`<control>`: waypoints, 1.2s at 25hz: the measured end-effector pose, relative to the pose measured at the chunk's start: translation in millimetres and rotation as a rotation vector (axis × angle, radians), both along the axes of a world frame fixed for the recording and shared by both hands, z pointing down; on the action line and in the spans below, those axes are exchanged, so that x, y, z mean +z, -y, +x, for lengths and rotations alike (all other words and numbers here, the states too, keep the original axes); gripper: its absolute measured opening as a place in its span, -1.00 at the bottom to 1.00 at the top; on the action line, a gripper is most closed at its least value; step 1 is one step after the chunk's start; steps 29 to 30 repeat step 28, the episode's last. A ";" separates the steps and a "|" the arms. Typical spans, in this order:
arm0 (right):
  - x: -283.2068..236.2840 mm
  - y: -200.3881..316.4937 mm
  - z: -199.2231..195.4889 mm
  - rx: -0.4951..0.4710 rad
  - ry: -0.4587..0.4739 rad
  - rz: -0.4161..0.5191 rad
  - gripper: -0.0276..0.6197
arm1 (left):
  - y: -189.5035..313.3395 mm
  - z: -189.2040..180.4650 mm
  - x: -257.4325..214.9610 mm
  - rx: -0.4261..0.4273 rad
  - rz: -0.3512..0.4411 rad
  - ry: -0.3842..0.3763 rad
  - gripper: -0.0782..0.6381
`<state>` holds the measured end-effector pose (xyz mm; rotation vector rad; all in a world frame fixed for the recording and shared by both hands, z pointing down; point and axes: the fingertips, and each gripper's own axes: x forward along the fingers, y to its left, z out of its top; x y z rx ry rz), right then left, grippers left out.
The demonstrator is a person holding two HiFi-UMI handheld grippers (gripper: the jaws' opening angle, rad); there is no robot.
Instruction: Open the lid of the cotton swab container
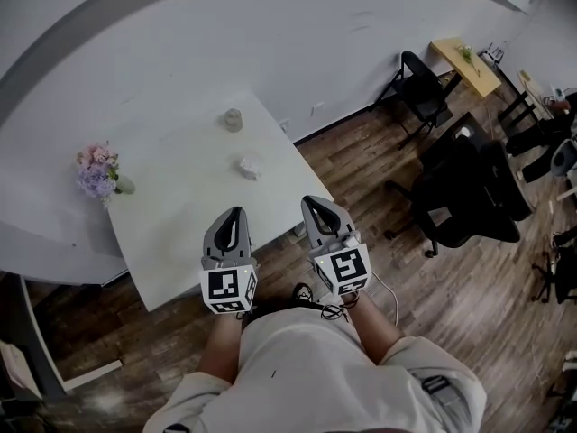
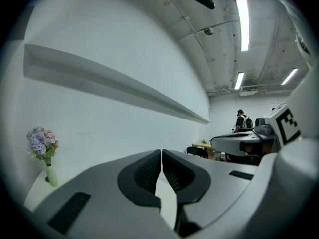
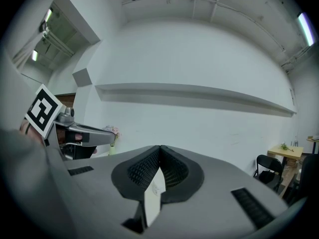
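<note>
In the head view a small round container (image 1: 233, 119) stands near the far edge of the white table (image 1: 171, 242), and a small pale object (image 1: 250, 167) lies nearer the middle. My left gripper (image 1: 234, 215) and right gripper (image 1: 315, 204) hover side by side over the table's near edge, well short of both objects. Both are shut with nothing between the jaws. In the left gripper view the left gripper (image 2: 161, 152) shows its tips touching; in the right gripper view the right gripper (image 3: 159, 148) does too. Neither gripper view shows the container.
A vase of pink and purple flowers (image 1: 97, 173) stands at the table's left corner, and appears as flowers (image 2: 43, 144) in the left gripper view. Black office chairs (image 1: 469, 188) and a wooden desk (image 1: 465, 64) stand on the wood floor to the right.
</note>
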<state>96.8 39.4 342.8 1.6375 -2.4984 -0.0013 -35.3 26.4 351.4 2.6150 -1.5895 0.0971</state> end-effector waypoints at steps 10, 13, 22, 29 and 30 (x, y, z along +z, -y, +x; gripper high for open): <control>4.5 -5.6 1.8 -0.001 -0.001 -0.014 -0.92 | -6.1 -2.4 3.0 -0.001 -0.007 0.006 -0.72; 3.6 -6.3 2.5 -0.003 0.000 -0.013 -0.92 | -6.1 -2.6 2.1 -0.004 -0.005 0.007 -0.72; 2.3 -9.0 -2.0 -0.009 0.006 -0.021 -0.92 | -10.7 -7.8 4.8 -0.010 -0.012 0.007 -0.72; 5.8 -6.9 -7.9 -0.014 -0.002 -0.019 -0.92 | -9.3 -14.4 8.0 -0.007 -0.014 0.007 -0.72; 5.8 -6.9 -7.9 -0.014 -0.002 -0.019 -0.92 | -9.3 -14.4 8.0 -0.007 -0.014 0.007 -0.72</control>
